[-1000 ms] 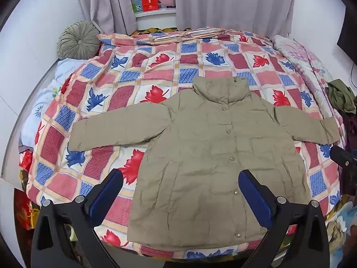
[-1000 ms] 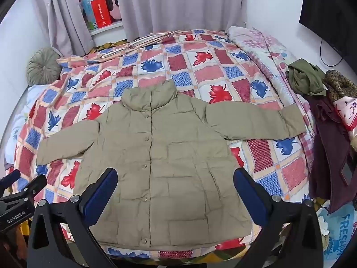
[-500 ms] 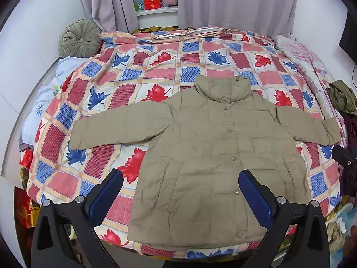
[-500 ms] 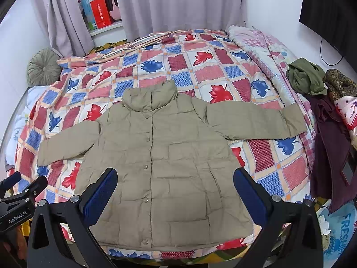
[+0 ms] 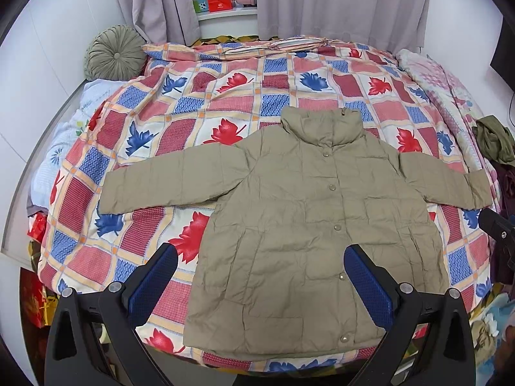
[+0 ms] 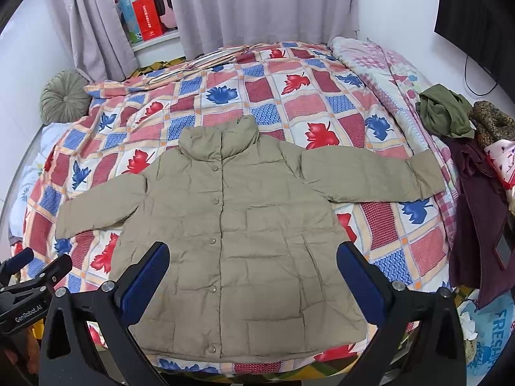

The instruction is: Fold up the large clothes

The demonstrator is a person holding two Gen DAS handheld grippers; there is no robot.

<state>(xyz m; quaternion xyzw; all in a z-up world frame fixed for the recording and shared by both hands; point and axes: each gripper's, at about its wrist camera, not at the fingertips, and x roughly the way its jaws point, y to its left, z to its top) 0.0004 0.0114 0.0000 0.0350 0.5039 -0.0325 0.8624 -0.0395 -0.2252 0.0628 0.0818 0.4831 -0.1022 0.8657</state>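
Bedspread (image 5: pixel 199 109) of leaf checks beneath my khaki jacket (image 5: pixel 305 225), sleeves spread flat; curtains (image 6: pixel 257 3) behind; left gripper (image 5: pixel 260 286) and right gripper (image 6: pixel 252 281) both gape wide, holding nothing.

One khaki puffer jacket (image 5: pixel 309 225), five snap buttons visible down its front; one patchwork leaf-print quilt (image 5: pixel 199 103); one round green pleated cushion (image 5: pixel 114 52). Two hand-held grippers: left hand-held gripper (image 5: pixel 260 284), right hand-held gripper (image 6: pixel 252 278). One red box (image 6: pixel 147 16); one crumpled olive garment (image 6: pixel 445 111).
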